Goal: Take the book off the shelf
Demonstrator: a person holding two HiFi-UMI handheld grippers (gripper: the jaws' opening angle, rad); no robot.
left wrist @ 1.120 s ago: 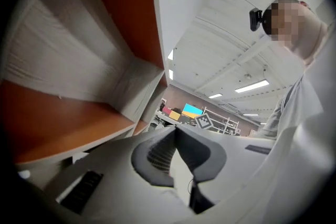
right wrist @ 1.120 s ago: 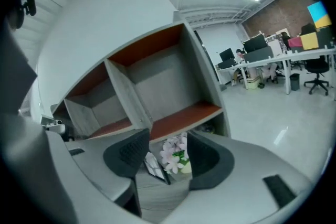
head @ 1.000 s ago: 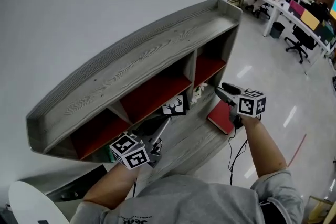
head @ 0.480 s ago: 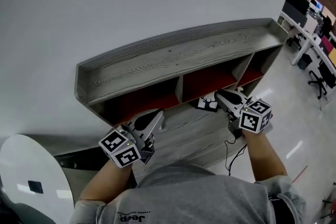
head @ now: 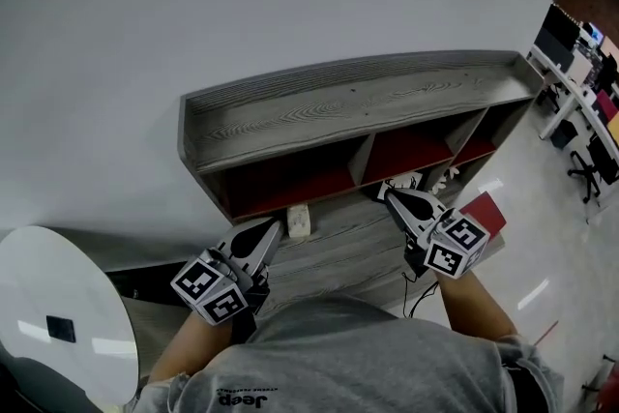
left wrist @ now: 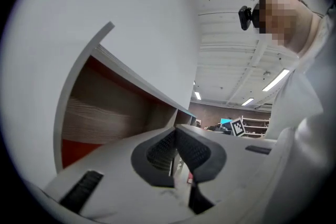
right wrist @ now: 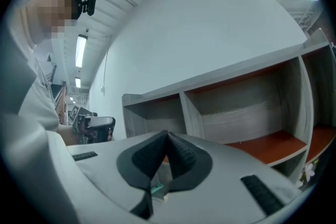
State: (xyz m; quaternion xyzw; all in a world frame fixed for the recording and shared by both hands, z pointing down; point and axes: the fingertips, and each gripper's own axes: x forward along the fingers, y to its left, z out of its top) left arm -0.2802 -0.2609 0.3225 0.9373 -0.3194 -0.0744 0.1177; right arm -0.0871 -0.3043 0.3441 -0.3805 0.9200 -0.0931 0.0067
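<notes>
Risk centres on the red book (head: pixel 483 209), lying flat on the lower board of the shelf (head: pixel 358 106), right of centre in the frame and seemingly near the front edge. The right gripper (head: pixel 391 195), just left of it, has its jaws pressed together on nothing, so a careless nudge could knock the book to the floor. The left gripper (head: pixel 274 227), lower left of centre, is likewise closed and empty. The right gripper's cube hides the book's near corner, and the right gripper view misses the book altogether.
</notes>
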